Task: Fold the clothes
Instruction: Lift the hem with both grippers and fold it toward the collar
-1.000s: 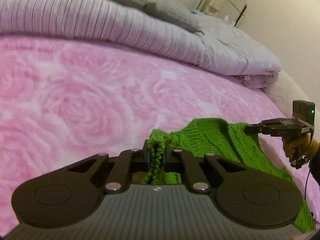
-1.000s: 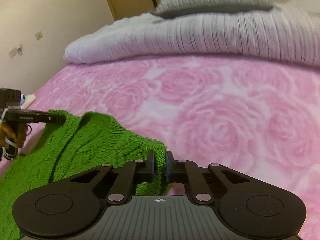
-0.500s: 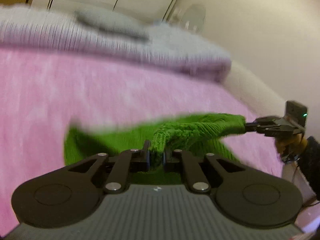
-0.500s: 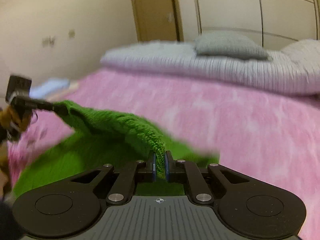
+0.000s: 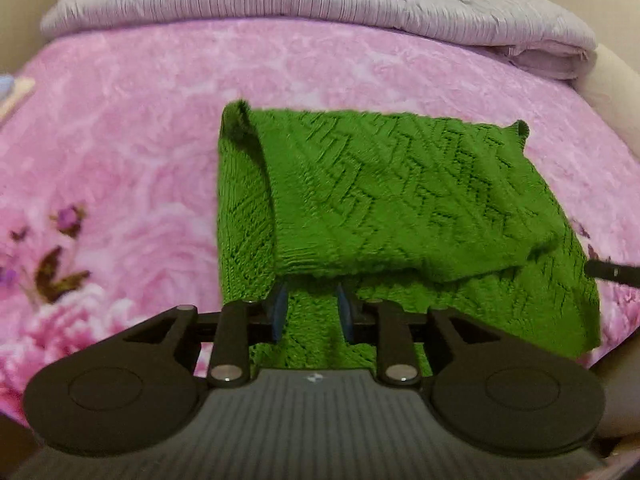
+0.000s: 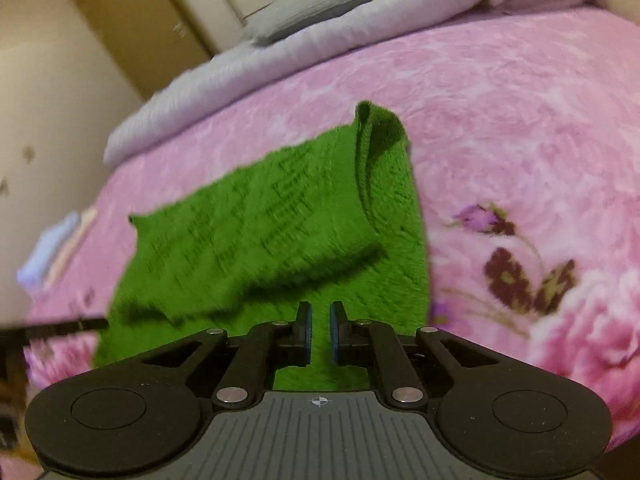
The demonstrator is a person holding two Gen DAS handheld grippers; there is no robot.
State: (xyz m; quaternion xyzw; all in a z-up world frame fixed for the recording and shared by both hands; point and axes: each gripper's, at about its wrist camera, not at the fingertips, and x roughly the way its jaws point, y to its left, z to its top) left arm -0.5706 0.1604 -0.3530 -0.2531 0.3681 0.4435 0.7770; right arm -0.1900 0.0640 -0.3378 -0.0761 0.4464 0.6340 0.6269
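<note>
My left tool point(image 5: 312, 314) stands with its jaws apart, nothing between the blue pads point(image 5: 280, 310) but a view of knit below. The folded edge of the sweater point(image 5: 400, 200) hangs over the pad tips in the left wrist view; I cannot tell whether it touches them. My right tool point(image 6: 319, 330) likewise has its jaws apart, a narrower gap, gripping nothing, with green knit beneath it.

The sweater, green with a zigzag rib pattern, lies on the bed point(image 5: 120, 140), on a pink blanket point(image 6: 520, 120) printed with roses. It is folded over on itself: an upper layer lies across a lower one, and the lower layer shows past it at the near edge and down one side. A thick rolled fold runs along the left side in the left wrist view and along the right side in the right wrist view.

Each tool appears in the other's view as a thin dark tip: the right one at the right edge of the sweater, the left one at its left edge, both blurred.

A folded lilac quilt point(image 5: 280, 4) lies across the head of the bed, with a grey pillow point(image 6: 316, 4) on it. A brown door point(image 6: 132, 28) stands behind.
</note>
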